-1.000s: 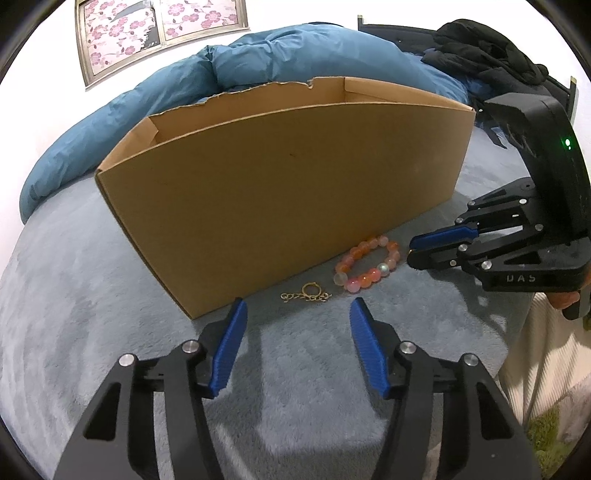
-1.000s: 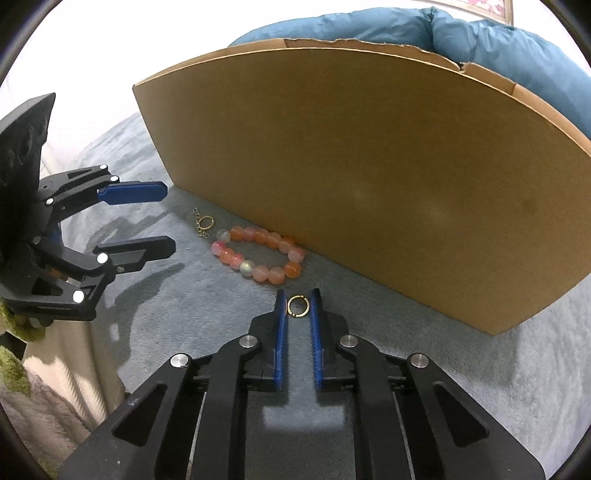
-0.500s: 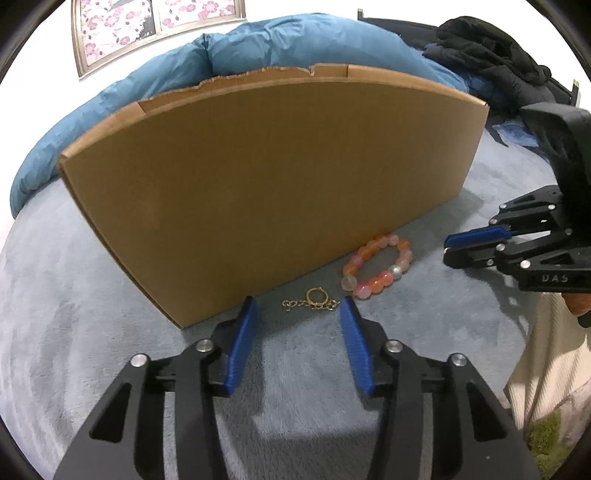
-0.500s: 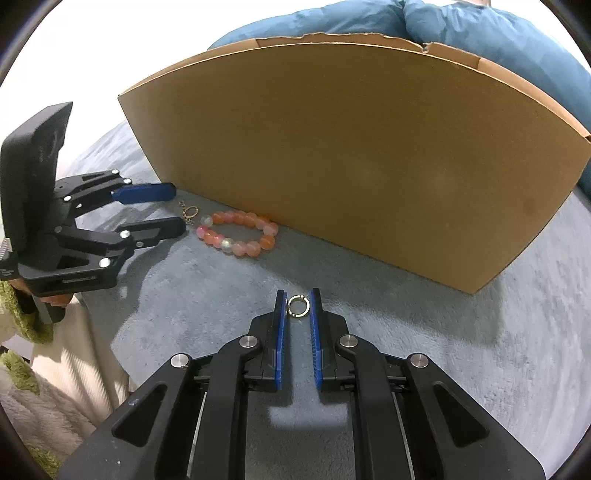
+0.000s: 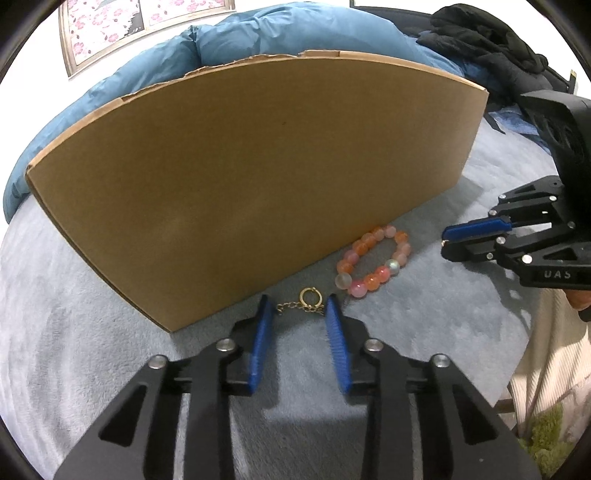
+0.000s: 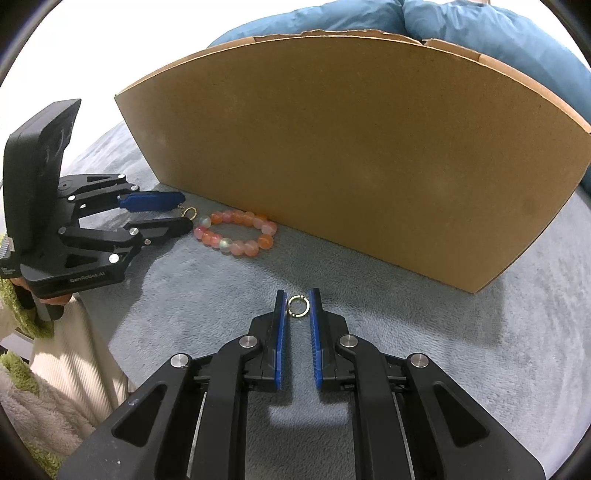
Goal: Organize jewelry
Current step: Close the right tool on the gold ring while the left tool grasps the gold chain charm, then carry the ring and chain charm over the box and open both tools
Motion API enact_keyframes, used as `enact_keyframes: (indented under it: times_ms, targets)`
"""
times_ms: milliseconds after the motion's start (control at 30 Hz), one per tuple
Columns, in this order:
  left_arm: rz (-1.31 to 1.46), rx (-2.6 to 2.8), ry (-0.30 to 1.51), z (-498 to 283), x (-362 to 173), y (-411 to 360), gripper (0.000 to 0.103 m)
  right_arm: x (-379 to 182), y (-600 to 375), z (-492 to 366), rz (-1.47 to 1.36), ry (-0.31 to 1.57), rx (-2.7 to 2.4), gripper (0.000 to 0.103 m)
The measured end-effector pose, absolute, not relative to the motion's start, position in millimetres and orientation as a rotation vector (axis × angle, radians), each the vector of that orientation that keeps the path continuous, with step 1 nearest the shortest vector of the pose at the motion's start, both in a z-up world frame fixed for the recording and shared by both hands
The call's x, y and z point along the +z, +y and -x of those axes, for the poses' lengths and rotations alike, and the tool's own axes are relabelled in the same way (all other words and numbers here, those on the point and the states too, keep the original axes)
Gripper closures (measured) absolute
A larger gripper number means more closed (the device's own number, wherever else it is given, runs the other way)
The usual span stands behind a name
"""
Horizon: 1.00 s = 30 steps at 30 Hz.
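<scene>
A gold chain with a ring (image 5: pixel 306 302) lies on the grey blanket at the foot of a cardboard box (image 5: pixel 258 177). My left gripper (image 5: pixel 298 306) is open, its blue fingers on either side of the chain. A pink and orange bead bracelet (image 5: pixel 373 261) lies just right of it, also in the right wrist view (image 6: pixel 236 232). My right gripper (image 6: pixel 298 300) is shut on a small gold ring (image 6: pixel 297 306), held above the blanket in front of the box (image 6: pixel 351 155). The left gripper (image 6: pixel 173 218) and chain ring (image 6: pixel 189 212) show at left in the right wrist view.
A blue duvet (image 5: pixel 184 62) lies behind the box, with dark clothing (image 5: pixel 491 33) at the back right. The blanket's edge drops off at the right (image 5: pixel 535 369). The right gripper (image 5: pixel 476 240) hovers at the right in the left wrist view.
My left gripper has moved forward and down so its fingers now flank the gold chain, and narrowed. My right gripper has drawn back from the box with the ring still in it.
</scene>
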<state>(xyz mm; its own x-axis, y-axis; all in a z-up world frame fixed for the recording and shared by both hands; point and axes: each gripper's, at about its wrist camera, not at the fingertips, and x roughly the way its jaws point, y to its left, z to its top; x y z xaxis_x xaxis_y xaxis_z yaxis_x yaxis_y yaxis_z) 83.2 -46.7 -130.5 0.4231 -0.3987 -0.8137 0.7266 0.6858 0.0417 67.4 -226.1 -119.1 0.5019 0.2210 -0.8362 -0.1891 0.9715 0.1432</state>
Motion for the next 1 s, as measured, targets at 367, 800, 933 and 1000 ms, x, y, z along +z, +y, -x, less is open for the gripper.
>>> enact_keyframes:
  times_ms: [367,800,933,1000]
  targets:
    - [-0.409,-0.724,0.89,-79,-129,-40,0.1,-125,-224,-68,-0.035,1.015,0.249,0.093]
    - [-0.388,-0.725,0.861,-69,-120,-30,0.102,-121,-224,-66,-0.014,0.988,0.243,0.093]
    - [-0.378,-0.723,0.835,-63,-111,-26,0.102,-115,-222,-62,0.001,0.974,0.234,0.093]
    - [-0.374,-0.719,0.819,-61,-105,-24,0.102,-108,-222,-60,0.007,0.961,0.23,0.093]
